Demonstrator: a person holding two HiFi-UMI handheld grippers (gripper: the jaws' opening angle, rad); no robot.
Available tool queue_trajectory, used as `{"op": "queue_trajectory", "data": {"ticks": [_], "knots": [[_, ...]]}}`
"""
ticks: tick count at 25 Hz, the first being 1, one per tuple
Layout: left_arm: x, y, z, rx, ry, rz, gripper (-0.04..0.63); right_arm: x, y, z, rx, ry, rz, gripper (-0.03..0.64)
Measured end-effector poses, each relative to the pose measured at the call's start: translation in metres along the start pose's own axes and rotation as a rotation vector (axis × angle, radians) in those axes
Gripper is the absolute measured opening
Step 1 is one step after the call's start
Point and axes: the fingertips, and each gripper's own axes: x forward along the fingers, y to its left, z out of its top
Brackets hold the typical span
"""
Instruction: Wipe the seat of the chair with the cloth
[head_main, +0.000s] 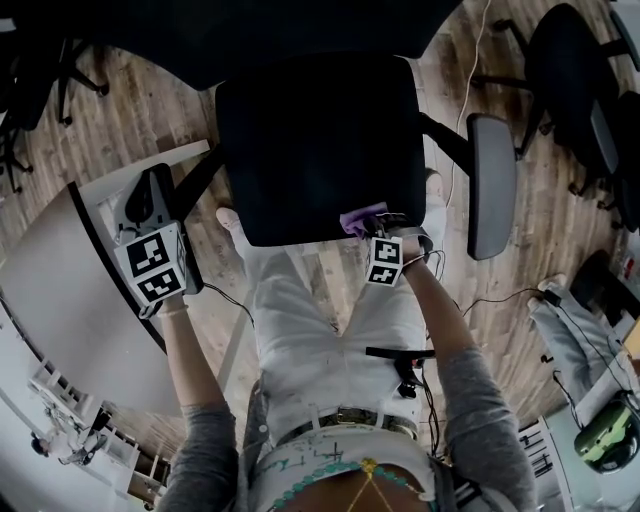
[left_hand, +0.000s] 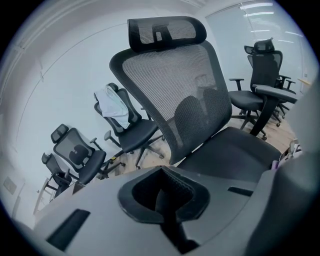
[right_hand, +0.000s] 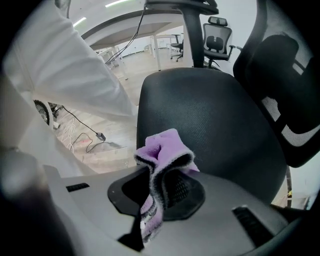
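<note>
**Item 1, your right gripper** (right_hand: 157, 187) (head_main: 378, 232): the jaws are closed down to the thickness of the fabric they pinch. It is held at the front edge of the seat, toward your right side, with its marker cube (head_main: 385, 262) facing up.

**Item 2, cloth** (right_hand: 162, 150) (head_main: 358, 217): purple with a dark, fuzzy border. It is clamped between the right jaws, with one bunched fold standing up past them and a strip hanging down between them. It sits at the seat's front rim. Whether it touches the seat cannot be told.

**Item 3, your left gripper** (left_hand: 162, 200) (head_main: 148, 198): the jaws are together with nothing between them. It is held off the chair's left side, over the edge of a white desk (head_main: 60, 290), well apart from the cloth.

**Item 4, chair seat** (head_main: 320, 140) (right_hand: 210, 115) (left_hand: 240, 155): black fabric, directly in front of you.

**Item 5, chair parts**: mesh backrest (left_hand: 170, 85), headrest (left_hand: 166, 31) and a padded armrest (head_main: 492, 185) on your right.

**Item 6, surroundings**:
- wood-plank floor (head_main: 150, 110)
- your white trousers (head_main: 330, 330)
- a cable on the floor (right_hand: 85, 137)
- further black office chairs (left_hand: 80, 152), one with a pale garment (left_hand: 114, 106) draped over its back
</note>
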Motion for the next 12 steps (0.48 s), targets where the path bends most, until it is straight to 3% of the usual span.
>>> {"op": "queue_trajectory", "data": {"ticks": [12], "knots": [[0.001,-0.002,0.000,-0.010,-0.003,-0.005,0.008,-0.014,-0.007,-0.038,0.054,0.078,-0.001,0.048]]}}
